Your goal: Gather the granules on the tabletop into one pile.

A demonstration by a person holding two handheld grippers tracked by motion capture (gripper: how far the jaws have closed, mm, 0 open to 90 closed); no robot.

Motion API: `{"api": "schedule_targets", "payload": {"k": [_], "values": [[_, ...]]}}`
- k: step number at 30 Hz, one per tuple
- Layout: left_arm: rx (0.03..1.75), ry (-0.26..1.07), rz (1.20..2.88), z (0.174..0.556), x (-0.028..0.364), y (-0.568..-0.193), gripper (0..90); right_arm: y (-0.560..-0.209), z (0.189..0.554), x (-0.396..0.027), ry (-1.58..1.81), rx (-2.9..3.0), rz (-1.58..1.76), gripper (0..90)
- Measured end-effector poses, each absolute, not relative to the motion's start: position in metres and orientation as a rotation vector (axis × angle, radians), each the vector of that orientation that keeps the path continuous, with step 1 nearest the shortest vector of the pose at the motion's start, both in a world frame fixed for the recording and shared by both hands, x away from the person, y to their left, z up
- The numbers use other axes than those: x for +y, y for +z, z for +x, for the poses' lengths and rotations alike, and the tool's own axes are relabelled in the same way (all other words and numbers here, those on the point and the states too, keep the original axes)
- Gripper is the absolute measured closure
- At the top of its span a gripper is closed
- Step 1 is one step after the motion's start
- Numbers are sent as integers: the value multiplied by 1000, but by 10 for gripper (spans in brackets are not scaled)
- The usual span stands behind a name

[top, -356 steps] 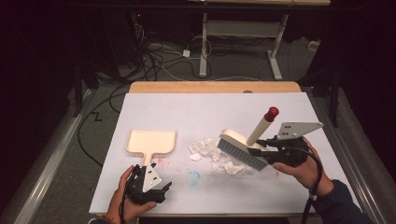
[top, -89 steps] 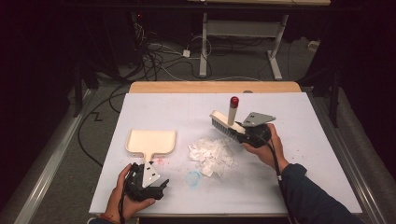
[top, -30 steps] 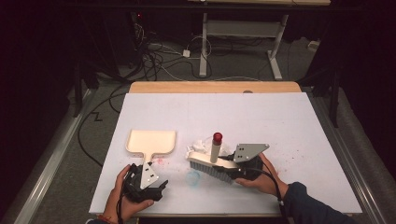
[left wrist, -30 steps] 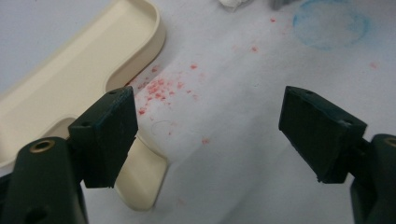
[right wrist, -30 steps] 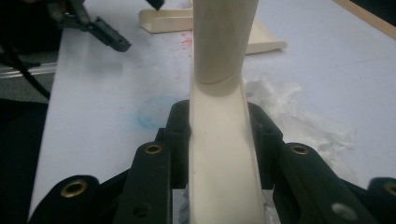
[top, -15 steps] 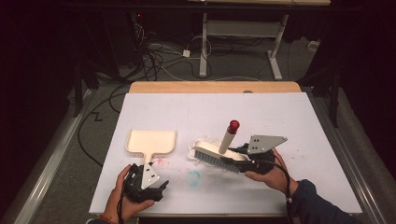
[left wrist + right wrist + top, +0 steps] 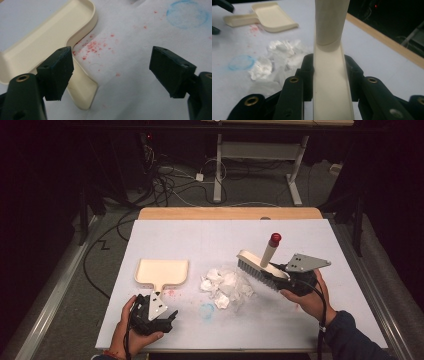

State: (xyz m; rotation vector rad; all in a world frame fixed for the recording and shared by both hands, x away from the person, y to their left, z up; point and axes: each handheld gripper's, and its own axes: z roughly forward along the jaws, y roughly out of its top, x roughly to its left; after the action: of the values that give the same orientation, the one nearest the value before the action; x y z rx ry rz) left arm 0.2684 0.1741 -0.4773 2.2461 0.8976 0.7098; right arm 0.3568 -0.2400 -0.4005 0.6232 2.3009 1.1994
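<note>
Right gripper (image 7: 289, 281) has its jaws clamped on the cream back of a brush (image 7: 260, 270), handle w/ red tip angled up. Bristles sit just right of a pile of crumpled white paper bits (image 7: 225, 283) mid-table; whether they touch the pile is hard to tell from the high view. Left gripper (image 7: 111, 71) rests near the front-left edge, jaws spread wide, nothing between them, one jaw over the handle of a cream dustpan (image 7: 161, 272). Red specks (image 7: 96, 46) and a blue ring mark (image 7: 206, 310) stain the white table cover (image 7: 200, 240).
</note>
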Motion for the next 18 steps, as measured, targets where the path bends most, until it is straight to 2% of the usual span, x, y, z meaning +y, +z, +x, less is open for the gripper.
{"api": "schedule_targets", "payload": {"k": [9, 18], "values": [[974, 699, 2228, 271, 177, -479, 189, -429, 368, -227, 1130, 2359, 634, 683], [1247, 654, 2154, 286, 189, -485, 190, -424, 356, -212, 1160, 2392, 549, 683]]}}
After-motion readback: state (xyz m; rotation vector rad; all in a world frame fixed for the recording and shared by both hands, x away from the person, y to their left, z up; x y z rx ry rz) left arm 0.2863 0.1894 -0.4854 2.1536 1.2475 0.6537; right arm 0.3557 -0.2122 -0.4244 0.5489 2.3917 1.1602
